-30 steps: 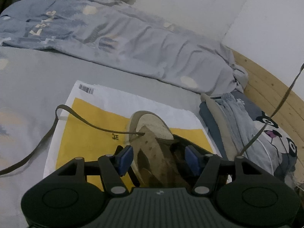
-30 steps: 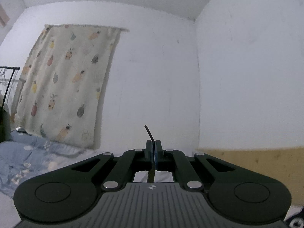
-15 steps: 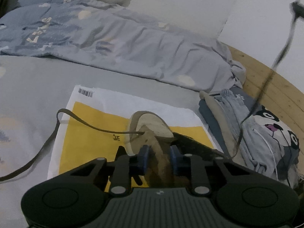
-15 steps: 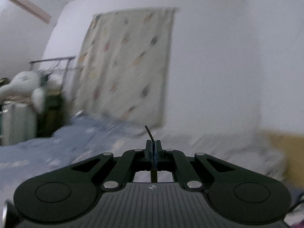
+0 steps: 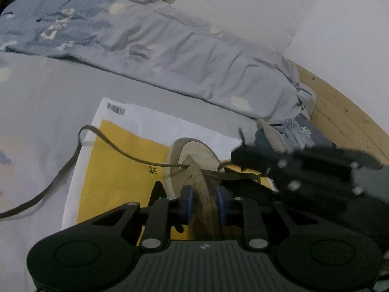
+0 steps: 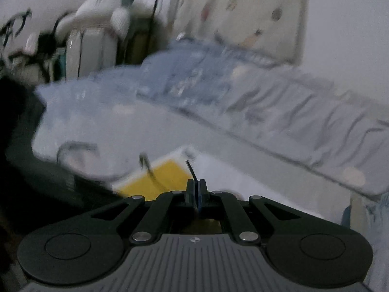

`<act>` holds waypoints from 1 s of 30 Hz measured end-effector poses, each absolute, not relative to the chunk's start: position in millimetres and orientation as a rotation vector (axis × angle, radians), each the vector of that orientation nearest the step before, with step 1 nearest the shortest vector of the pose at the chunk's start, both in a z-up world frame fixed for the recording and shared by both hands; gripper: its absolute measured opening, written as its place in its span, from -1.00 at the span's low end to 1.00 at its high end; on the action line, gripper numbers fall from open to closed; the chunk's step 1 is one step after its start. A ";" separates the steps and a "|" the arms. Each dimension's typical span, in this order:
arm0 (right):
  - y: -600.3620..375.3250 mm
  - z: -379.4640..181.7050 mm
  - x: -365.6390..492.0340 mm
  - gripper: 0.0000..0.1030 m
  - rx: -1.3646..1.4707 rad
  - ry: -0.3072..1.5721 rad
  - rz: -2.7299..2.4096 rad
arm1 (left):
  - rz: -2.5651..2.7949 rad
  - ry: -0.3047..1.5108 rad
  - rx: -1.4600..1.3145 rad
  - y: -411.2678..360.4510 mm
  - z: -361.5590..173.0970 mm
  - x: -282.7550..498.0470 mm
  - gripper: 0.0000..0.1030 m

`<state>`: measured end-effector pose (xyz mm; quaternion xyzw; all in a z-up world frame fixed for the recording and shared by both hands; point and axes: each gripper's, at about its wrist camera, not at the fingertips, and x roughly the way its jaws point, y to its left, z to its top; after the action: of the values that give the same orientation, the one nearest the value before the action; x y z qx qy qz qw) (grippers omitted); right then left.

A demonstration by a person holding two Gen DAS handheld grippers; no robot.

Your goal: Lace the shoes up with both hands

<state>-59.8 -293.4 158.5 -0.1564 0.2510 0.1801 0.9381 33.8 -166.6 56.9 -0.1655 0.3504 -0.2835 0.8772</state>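
Note:
A khaki shoe (image 5: 194, 155) lies toe-away on a yellow and white mailer bag (image 5: 116, 175) on the bed. My left gripper (image 5: 204, 200) is shut on the shoe's upper, its blue pads (image 5: 187, 202) pressing on either side. One brown lace (image 5: 116, 150) runs from an eyelet out to the left across the sheet. My right gripper (image 5: 243, 157) shows as a dark blur just right of the shoe. In the right wrist view my right gripper (image 6: 196, 187) is shut on the other lace end, whose tip (image 6: 192, 170) pokes up above the pads.
A rumpled blue-grey duvet (image 5: 170, 48) lies along the wall behind the bag. Folded clothes (image 5: 287, 133) sit at the right by a wooden bed board (image 5: 340, 121). The blurred right wrist view shows a plush toy and rack (image 6: 97, 12) and a patterned curtain (image 6: 243, 12).
My left jaws have shut onto the shoe. My right gripper, still holding the lace end, has swung down from facing the wall to beside the shoe and has entered the left wrist view.

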 end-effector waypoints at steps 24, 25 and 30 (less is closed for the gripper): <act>-251.5 92.7 -45.6 -0.98 -0.760 0.622 0.315 | -0.617 0.738 -0.422 -152.7 54.8 32.0 -0.69; -251.0 91.6 -45.1 -0.98 -0.767 0.625 0.315 | -0.618 0.738 -0.422 -152.6 54.9 31.8 -0.69; -248.5 87.9 -41.8 -0.98 -0.793 0.635 0.311 | -0.623 0.733 -0.425 -151.7 56.0 30.6 -0.71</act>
<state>-41.8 -248.5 87.9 -0.3780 0.3030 0.1485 0.8621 30.6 -151.7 56.0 -0.2030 0.3499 -0.2974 0.8648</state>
